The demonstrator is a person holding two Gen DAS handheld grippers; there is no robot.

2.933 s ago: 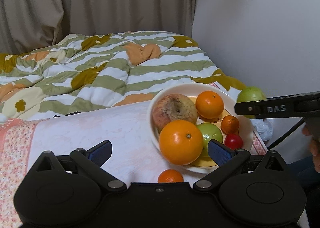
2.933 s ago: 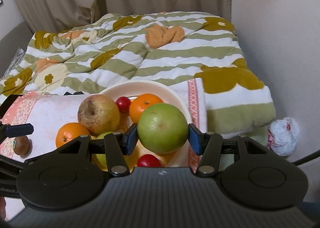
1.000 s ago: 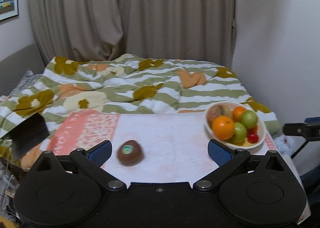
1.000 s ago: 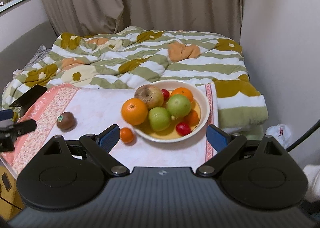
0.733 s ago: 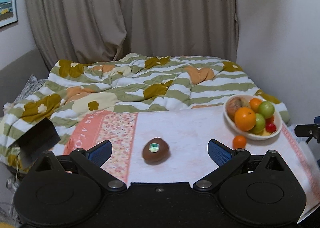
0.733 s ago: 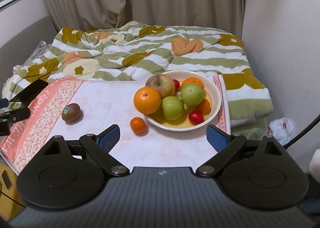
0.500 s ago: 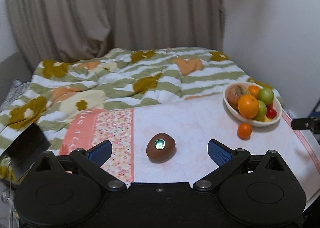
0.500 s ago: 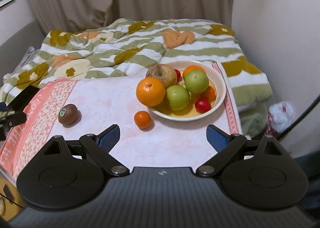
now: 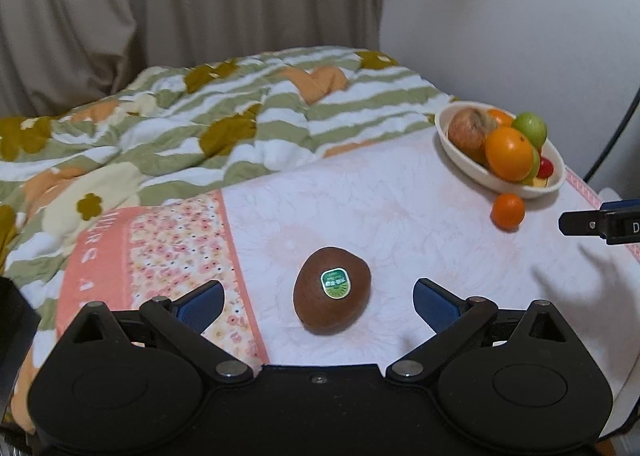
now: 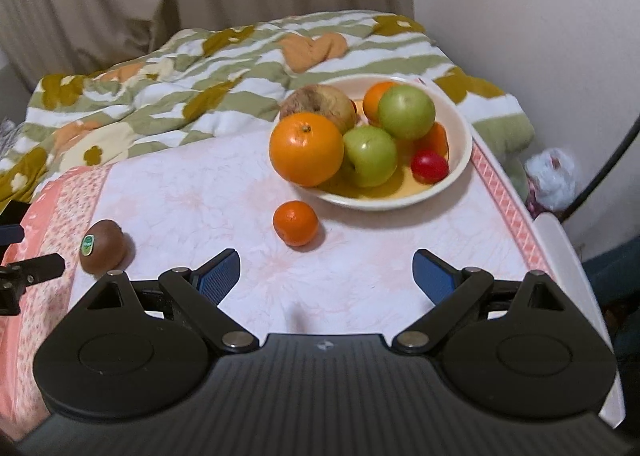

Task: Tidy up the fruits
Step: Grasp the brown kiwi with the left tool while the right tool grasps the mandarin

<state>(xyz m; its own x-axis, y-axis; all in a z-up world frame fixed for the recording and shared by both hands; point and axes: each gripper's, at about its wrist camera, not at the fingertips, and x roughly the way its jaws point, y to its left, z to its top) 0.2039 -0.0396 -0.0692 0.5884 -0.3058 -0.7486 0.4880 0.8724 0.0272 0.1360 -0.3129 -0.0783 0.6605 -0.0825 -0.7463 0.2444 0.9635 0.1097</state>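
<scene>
A home bedroom: a bed with a rumpled flowered quilt [image 9: 240,124] against beige curtains [image 9: 180,8], and a cloth-covered worktop [image 10: 380,248] at its foot bearing a fruit bowl [image 10: 460,144].

The kiwi [image 9: 331,291] has a dull, matt brown skin and a small glossy sticker on top. Beyond it, the cream bowl [image 10: 456,180] looks like glazed ceramic, smooth with a soft sheen. In it the large orange [image 10: 306,149] shows a finely pitted, slightly shiny peel, the green apples [image 10: 406,112] a smooth waxy skin, and the brownish apple [image 10: 318,104] (the one at the bowl's back) a wrinkled, dull one. Under the bowl lies a printed cloth [image 9: 360,208], matt; behind it a soft quilted duvet [image 9: 200,124]. Both grippers' bodies seem matt black plastic with small metal pivot pins.
</scene>
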